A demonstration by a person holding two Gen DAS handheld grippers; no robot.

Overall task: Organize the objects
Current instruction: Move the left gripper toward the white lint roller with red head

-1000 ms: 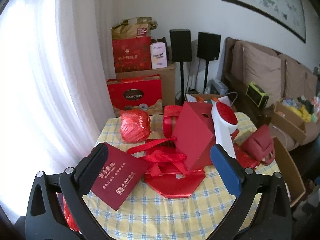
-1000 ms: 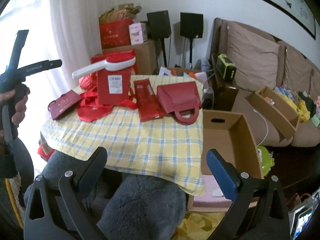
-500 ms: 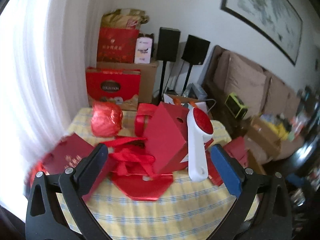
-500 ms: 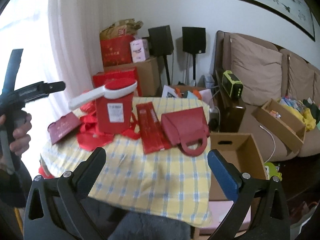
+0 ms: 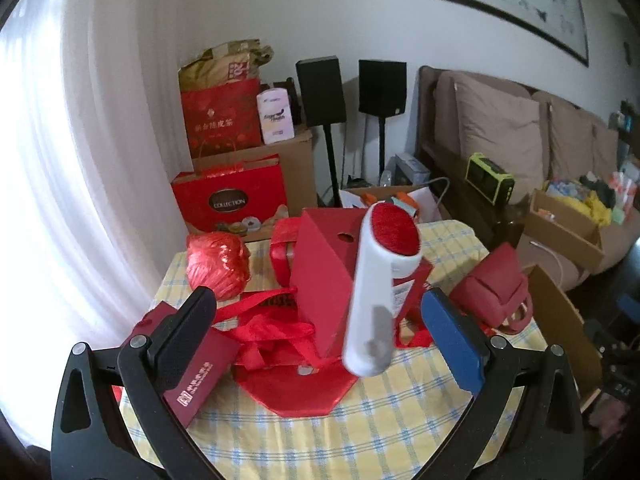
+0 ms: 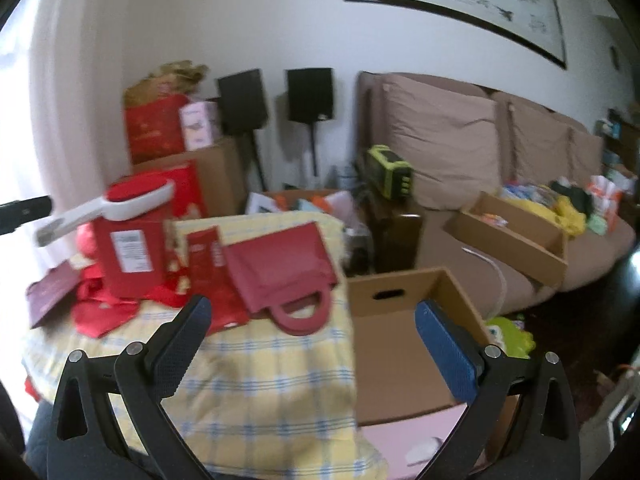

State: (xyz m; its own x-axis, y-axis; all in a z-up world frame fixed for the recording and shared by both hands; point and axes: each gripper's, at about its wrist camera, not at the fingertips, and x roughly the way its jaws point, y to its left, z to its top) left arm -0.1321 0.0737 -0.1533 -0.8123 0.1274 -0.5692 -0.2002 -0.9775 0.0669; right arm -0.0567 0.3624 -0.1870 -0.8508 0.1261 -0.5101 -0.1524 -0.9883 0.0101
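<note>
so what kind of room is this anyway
Most likely a home living room: a brown sofa with big cushions along the wall, a framed painting above it, and two black speakers on stands. The checked-cloth table heaped with red gift boxes suggests holiday sorting.

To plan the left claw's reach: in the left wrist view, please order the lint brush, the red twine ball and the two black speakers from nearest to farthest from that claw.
1. Lint brush: on the red box, its handle between the open left claw's fingers.
2. Twine ball: on the table, far left.
3. Speakers: on stands by the back wall.
</note>
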